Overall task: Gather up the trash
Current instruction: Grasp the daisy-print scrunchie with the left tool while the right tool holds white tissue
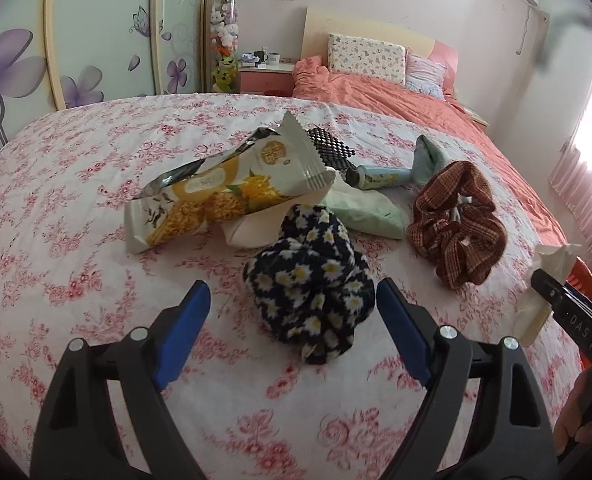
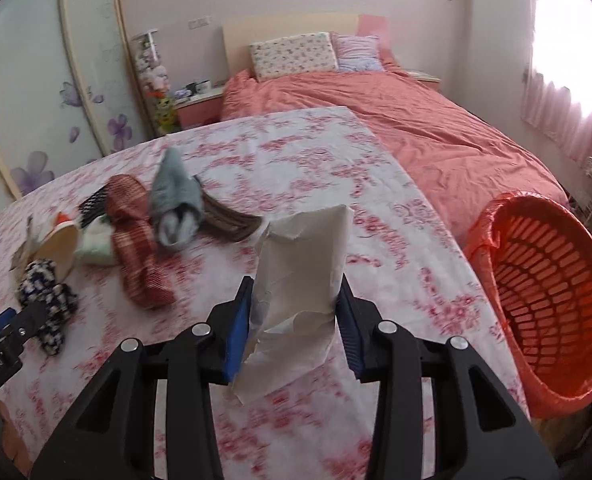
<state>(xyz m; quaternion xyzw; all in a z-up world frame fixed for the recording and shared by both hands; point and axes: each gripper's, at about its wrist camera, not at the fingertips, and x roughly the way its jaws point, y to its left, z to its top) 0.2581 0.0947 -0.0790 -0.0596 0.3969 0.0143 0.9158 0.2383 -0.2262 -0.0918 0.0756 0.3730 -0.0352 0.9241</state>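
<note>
the right gripper (image 2: 296,320) is pinching a crumpled white tissue (image 2: 301,264), its blue pads pressed against the paper on both sides, with the tissue standing up between them and a torn end hanging below. it is held above the table (image 2: 395,216), which wears a white cloth with pink flowers. at the right, just off the table's edge, sits an orange basket (image 2: 551,304) lined with an orange bag, its mouth tipped toward the camera.

the left gripper (image 1: 292,312) is spread wide with nothing pinched, its blue fingers (image 1: 184,332) standing on either side of the near end of a dark daisy-print scrunchie (image 1: 315,280) without touching it. just beyond the scrunchie lies a yellow-and-white snack wrapper (image 1: 216,196), torn open, resting on a cream paper cup (image 1: 248,232). to the right of these lie a pale green crumpled tissue (image 1: 367,212), a brown checked scrunchie (image 1: 455,224), a small tube (image 1: 379,178) and a black studded hairbrush (image 1: 327,148). far behind the table is a bed (image 1: 395,96) with a coral cover.
</note>
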